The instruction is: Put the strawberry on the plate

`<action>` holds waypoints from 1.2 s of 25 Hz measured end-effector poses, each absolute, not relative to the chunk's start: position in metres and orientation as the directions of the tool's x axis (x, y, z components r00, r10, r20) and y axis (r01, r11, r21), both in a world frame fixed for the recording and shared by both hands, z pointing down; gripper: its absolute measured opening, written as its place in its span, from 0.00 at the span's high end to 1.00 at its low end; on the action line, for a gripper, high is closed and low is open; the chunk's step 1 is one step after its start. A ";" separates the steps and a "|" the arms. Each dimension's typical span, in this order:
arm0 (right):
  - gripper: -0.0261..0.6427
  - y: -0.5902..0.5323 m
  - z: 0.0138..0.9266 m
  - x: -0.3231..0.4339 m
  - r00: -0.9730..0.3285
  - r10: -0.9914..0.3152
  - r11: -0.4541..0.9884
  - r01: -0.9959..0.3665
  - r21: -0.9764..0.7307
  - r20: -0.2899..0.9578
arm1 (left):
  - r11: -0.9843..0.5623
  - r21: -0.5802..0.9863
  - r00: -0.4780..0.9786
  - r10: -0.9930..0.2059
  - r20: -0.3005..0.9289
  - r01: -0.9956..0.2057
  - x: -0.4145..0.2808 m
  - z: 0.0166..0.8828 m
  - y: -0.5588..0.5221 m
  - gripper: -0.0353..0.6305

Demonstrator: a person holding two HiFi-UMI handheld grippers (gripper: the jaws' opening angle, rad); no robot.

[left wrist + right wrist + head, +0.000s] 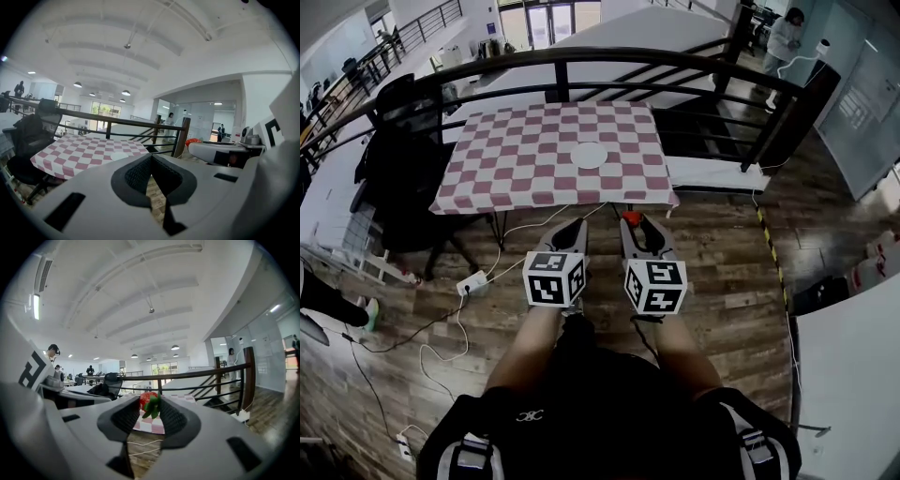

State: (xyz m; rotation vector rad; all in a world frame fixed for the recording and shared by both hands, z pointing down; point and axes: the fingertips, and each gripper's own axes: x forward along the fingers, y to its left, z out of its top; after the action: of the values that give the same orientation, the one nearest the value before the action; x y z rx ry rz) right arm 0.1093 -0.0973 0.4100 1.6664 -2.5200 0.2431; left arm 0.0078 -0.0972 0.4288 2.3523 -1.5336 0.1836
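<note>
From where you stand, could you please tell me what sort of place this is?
Probably a mezzanine in an open-plan office or lab: a dark railing fences the edge, the floor is wood plank, and a checkered table stands beside the railing.

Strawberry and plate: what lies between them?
In the head view, only bare checkered tablecloth lies between the strawberry and the plate.

Right hand-held gripper point(636, 223) is hiding part of the strawberry point(630, 217); left hand-held gripper point(151, 157) is covering the plate's point(121, 155) near edge.
</note>
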 end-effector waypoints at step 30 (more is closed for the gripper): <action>0.75 -0.425 0.438 0.011 -0.334 -0.914 0.327 -0.942 -0.070 0.229 | -0.454 0.236 0.509 -0.804 0.308 -0.859 -0.088 0.451 -0.430 0.96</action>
State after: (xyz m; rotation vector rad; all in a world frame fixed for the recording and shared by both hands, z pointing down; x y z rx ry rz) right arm 0.0112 -0.4249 0.4375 1.7182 -2.4354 0.2863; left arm -0.0879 -0.4303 0.4510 2.3960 -1.3820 0.2144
